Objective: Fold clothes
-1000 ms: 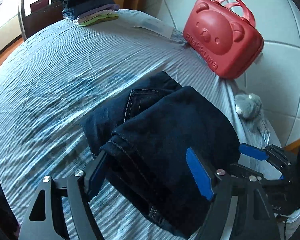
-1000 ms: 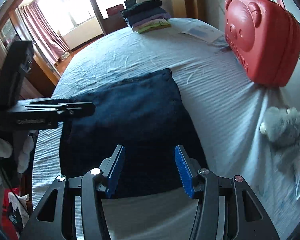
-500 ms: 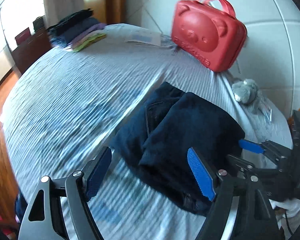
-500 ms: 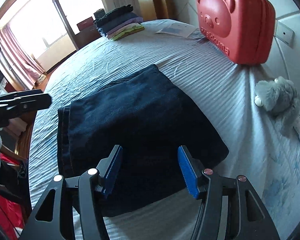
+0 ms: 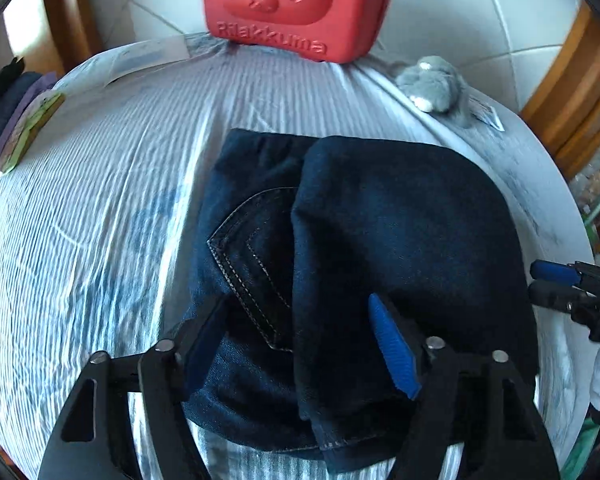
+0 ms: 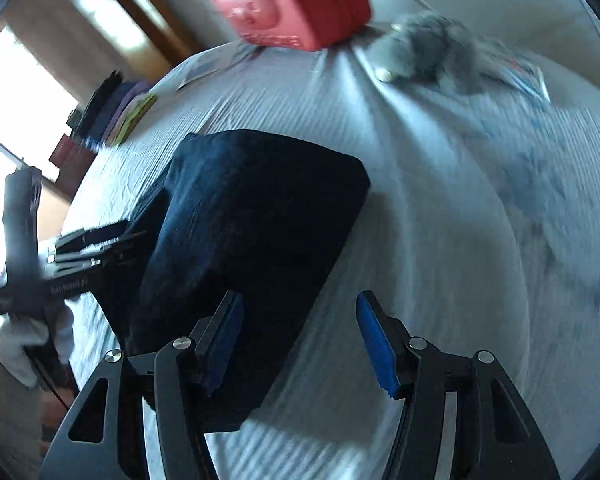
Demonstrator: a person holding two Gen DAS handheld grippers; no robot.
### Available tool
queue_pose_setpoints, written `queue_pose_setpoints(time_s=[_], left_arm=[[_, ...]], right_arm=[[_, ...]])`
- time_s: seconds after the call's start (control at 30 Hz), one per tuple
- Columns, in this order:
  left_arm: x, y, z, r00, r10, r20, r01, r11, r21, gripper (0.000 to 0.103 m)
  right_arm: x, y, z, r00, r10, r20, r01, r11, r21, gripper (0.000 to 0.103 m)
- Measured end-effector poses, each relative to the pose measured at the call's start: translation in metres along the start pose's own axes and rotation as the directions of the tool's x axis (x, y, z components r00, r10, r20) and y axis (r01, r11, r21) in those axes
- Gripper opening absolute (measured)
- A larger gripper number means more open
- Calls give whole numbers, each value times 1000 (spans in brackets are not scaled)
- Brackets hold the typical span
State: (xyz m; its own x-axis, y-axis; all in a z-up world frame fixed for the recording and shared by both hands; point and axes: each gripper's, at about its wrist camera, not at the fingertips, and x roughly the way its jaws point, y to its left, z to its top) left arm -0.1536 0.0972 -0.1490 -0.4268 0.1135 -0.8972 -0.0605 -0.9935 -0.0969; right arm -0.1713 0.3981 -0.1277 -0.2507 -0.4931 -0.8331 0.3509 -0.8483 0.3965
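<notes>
Dark blue jeans (image 5: 364, 264) lie folded in a thick bundle on the striped bed sheet (image 5: 80, 216), a back pocket showing. My left gripper (image 5: 300, 344) is open and hovers over the near edge of the bundle, holding nothing. In the right wrist view the jeans (image 6: 252, 232) lie left of centre. My right gripper (image 6: 300, 340) is open and empty beside their right edge, above bare sheet. The left gripper also shows in the right wrist view (image 6: 96, 240), and the right gripper's fingers (image 5: 556, 284) show at the right edge of the left wrist view.
A red bear-shaped case (image 5: 296, 4) stands against the tiled wall at the bed's head. A grey plush toy (image 5: 436, 84) lies to its right. A stack of folded clothes (image 5: 16, 128) sits at the far left. A paper (image 5: 148, 56) lies near the case.
Both grippers have swung round toward the bed's head; the red case now sits straight ahead. The left gripper has come back over the jeans. Both stay open.
</notes>
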Motion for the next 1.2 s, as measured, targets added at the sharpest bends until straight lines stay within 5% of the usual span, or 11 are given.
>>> queue_pose_setpoints(time_s=[0.2,0.27,0.33,0.4,0.57,0.7,0.83,0.97,1.2], left_arm=[[-16,4,-5,998,17,54,-18,1000,12,18],[-27,7,-6,996,37,82,-38,999,10,0],[-43,14,-7,990,80,116,-83,996,14,0],[-50,26,-6,991,79,112,-78,997,-14,0],[-51,45,-8,996,21,84,-14,996,-88,3],[-40,46,-3,997,-54,61,60,992,-108,46],[-26,39,6,992,-124,25,125,991,-42,60],[-9,29,8,980,-191,-54,193,980,38,60],[-14,23,9,947,-308,-96,319,938,135,55]], right_arm=[[21,-5,-16,997,44,-69,-36,993,113,58],[27,4,-13,994,81,-74,-71,990,125,31],[22,28,-8,998,31,-57,-28,999,41,18],[22,45,-4,998,-27,-53,25,999,-27,18],[17,32,-11,999,5,-38,-3,999,41,18],[11,32,-20,999,-20,-29,22,998,60,18],[7,36,-24,996,-92,5,91,991,102,27],[0,31,-35,984,-176,37,165,963,212,45],[-9,26,-68,965,-257,48,215,885,412,45]])
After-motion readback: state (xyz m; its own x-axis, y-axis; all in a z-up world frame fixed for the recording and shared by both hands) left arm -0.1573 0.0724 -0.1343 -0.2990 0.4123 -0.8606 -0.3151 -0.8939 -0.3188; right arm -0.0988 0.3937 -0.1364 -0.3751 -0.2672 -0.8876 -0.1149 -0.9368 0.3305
